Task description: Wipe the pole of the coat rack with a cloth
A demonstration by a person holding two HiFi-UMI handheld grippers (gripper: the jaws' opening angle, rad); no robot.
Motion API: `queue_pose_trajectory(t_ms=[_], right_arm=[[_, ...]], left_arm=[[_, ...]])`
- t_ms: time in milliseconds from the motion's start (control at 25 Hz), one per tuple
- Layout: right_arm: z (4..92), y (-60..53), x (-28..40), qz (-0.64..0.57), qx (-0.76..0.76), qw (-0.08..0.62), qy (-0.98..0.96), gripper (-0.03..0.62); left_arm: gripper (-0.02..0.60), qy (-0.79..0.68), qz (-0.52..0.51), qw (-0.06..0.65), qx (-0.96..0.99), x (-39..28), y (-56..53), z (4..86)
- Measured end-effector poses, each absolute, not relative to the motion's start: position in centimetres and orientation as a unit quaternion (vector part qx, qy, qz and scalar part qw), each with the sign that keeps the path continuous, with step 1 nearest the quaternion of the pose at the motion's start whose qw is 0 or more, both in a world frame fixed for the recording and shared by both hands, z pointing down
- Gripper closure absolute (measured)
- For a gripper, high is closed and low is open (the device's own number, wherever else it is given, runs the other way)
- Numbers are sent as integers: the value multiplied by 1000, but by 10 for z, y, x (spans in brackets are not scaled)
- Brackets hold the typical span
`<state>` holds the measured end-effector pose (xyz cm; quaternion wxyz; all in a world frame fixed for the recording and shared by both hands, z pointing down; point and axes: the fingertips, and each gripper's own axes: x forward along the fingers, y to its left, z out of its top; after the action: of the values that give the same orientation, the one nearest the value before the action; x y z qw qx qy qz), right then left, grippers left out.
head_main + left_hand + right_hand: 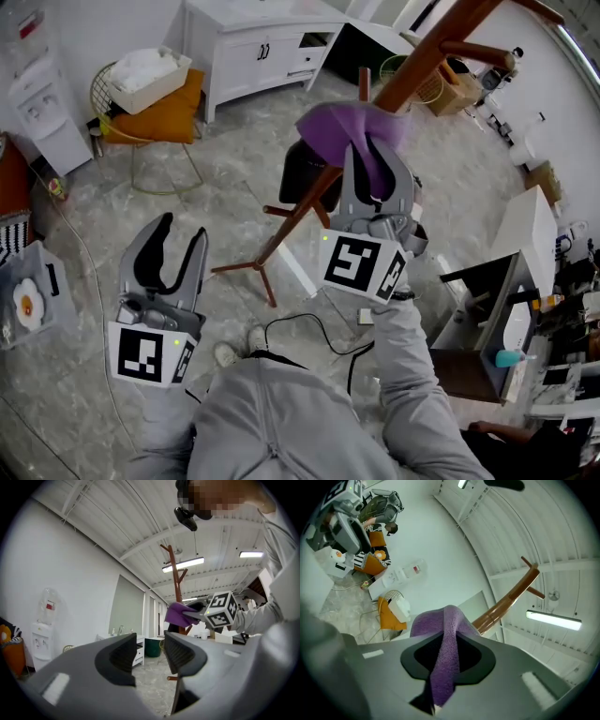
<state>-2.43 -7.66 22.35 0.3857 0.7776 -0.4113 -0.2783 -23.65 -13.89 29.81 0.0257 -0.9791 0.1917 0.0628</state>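
Right gripper (pixel 375 155) clamped on purple cloth (pixel 352 127), pressed vs. pole (pixel 412 70) to wipe it. Left gripper (pixel 172 251) hangs low w/ jaws apart, empty, prob. just out of the way.

Left gripper (pixel 181 228) and right gripper (pixel 380 161) are grey; sweatshirt (pixel 281 424) seemingly grey.

Right gripper (pixel 375 157) is clamped on a purple cloth (pixel 333 127), and the cloth lies against the slanting brown coat rack pole (pixel 424 58). Left gripper (pixel 182 231) hangs well apart from the pole, jaws parted with nothing between them, above the marbled floor (pixel 112 234).
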Motion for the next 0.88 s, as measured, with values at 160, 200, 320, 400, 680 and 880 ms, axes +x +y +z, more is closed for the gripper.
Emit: queue_pose_trajectory(t_ms=[160,200,320,400,680,880], right_arm=[[263,-78,-18,-250,769,397,-435,533],[271,-79,-17,-246,766,399,-441,533],[299,-81,-18,-231,754,405,-463,533],[319,-82,-19,-218,744,410,-480,534],[369,-78,-19,-173,706,421,-543,534],[373,-77,-19,-157,697,415,-563,534]], left_arm=[[376,195,56,27,-979,-229,-138,300],[376,198,54,27,-978,-227,-138,300],[376,207,49,28,-977,-221,-137,303],[376,213,45,30,-975,-217,-135,305],[376,231,31,34,-972,-199,-132,311],[376,224,28,35,-974,-180,-124,315]])
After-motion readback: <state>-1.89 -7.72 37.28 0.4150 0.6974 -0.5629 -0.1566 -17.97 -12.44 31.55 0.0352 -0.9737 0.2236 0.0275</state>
